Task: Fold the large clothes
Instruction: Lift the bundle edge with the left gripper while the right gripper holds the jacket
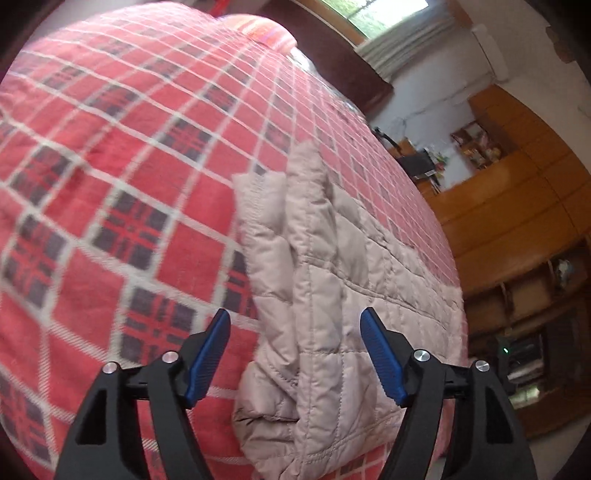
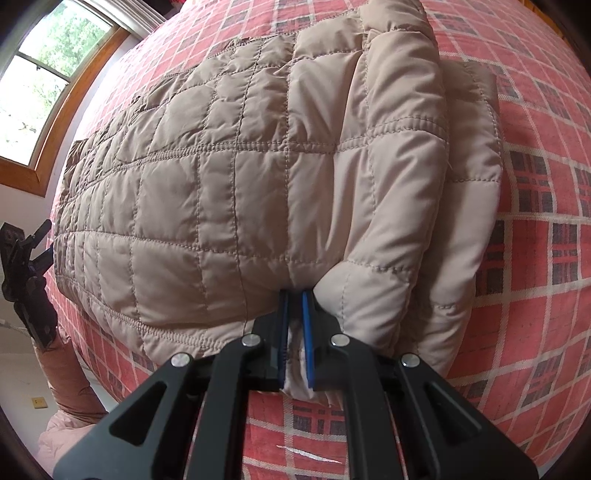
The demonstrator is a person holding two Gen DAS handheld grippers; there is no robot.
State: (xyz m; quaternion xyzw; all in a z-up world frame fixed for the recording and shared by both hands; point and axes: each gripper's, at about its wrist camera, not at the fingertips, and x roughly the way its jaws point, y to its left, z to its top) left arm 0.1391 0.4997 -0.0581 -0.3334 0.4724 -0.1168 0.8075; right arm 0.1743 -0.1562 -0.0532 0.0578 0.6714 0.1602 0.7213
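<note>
A beige quilted jacket (image 2: 229, 184) lies spread on a red plaid bedspread (image 2: 546, 258). In the right wrist view my right gripper (image 2: 294, 295) is shut on a bunched fold of the jacket at its near edge, with pale fabric squeezed between the blue pads. The left wrist view shows the same jacket (image 1: 332, 314) lying lengthwise with a sleeve folded over it. My left gripper (image 1: 295, 321) hovers open above the jacket's near part, nothing between its blue pads (image 1: 210, 354). The left gripper also appears at the far left edge (image 2: 33, 240) of the right wrist view, beside the bed.
The bedspread (image 1: 110, 184) covers the whole bed, with a striped pillow (image 1: 266, 31) at its far end. Wooden cabinets (image 1: 517, 229) and shelves stand past the bed's right side. A window (image 2: 40, 74) with a wooden frame lies beyond the bed. A person's pink sleeve (image 2: 70, 384) shows at the lower left.
</note>
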